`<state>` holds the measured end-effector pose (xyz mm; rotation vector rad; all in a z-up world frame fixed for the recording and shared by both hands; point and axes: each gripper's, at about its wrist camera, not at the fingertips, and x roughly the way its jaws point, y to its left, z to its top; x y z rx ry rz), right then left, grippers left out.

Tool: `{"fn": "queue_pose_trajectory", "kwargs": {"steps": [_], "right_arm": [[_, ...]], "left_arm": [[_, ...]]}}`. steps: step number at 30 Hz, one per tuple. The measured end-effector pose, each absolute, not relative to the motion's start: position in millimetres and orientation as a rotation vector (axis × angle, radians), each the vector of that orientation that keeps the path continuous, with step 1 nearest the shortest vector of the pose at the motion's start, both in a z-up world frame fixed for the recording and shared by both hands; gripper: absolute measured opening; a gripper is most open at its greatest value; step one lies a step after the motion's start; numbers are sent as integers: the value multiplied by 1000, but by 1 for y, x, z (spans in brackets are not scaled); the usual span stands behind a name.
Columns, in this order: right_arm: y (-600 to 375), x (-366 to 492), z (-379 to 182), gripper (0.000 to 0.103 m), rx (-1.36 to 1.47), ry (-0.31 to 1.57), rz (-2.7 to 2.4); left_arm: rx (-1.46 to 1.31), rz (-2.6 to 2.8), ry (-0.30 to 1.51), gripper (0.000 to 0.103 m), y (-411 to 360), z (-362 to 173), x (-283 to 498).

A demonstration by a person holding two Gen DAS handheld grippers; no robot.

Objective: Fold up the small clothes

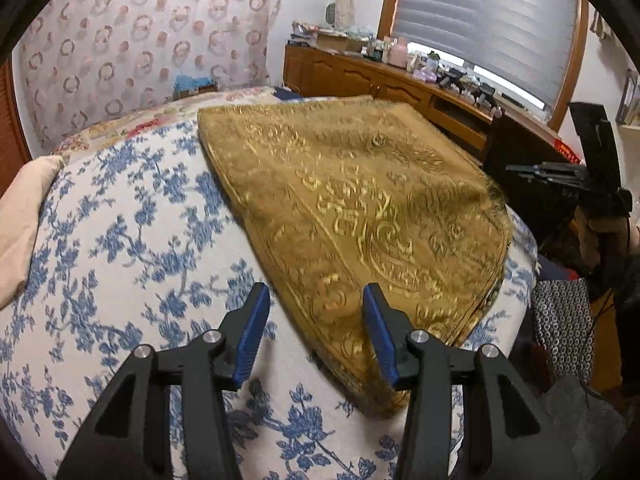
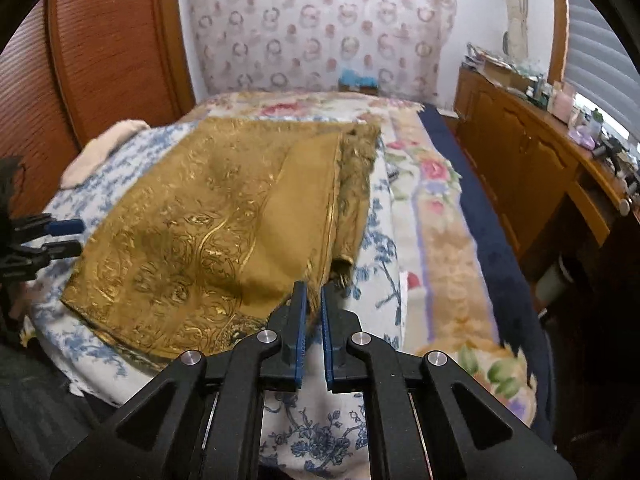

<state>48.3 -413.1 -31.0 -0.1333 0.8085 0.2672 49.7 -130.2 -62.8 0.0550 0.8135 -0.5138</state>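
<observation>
Gold cloth [image 1: 352, 208] lay on the bed [image 1: 120, 240], over the blue-flowered cover, already doubled at least once: the left view showed a straight folded edge at the far side and stacked layers along the curved near hem. In the right view a plain-backed flap was turned over the patterned face, with a fringed under-layer showing past its right edge.

Right tongs [image 2: 314, 296] stood narrow, the blue pads almost together at the flap's near corner. A sliver of cloth seemed to sit between them, so I judged them clamped on that corner, though the view was tight.

Left tongs [image 1: 316, 300] stood about half open, nothing pinched; the right pad overlapped the cloth's near edge in the picture, the left pad over bare cover. Contact could not be told.

Judgement: fold partway done. The flap was not yet laid flat or squared to the lower edge. Left to do: carry the corner across, smooth, perhaps one more fold. A cream garment [image 1: 24, 216] at the far left lay untouched.
</observation>
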Motion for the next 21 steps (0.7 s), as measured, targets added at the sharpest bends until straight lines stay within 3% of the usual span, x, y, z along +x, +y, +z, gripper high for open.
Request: {"fn": "queue_pose_trajectory", "kwargs": {"steps": [3,5,6,12,16,19,21], "right_arm": [[-411,49,-31,17,-123,787,243],[-408,48,-29,35,-115,769,265],[-405,47,-29,39,-122,760,269],[-382,42,-32,53,-151,736,340],[-365,42,-45,54,-173,759,373],[-357,39,-55,55,-178,783,400],[-351,36,-59,57,-185,793,419]], "left_arm": [[60,-509,841,47,-130,-69,47],[48,-512,856,47,-129,-72,46],[42,-518,863,47,-129,-74,45],[28,-565,890,47,-133,-80,35],[18,-614,896,33,-136,-81,27],[4,-642,914,9,-135,-80,27],[-11,-654,905,2,-134,-75,28]]}}
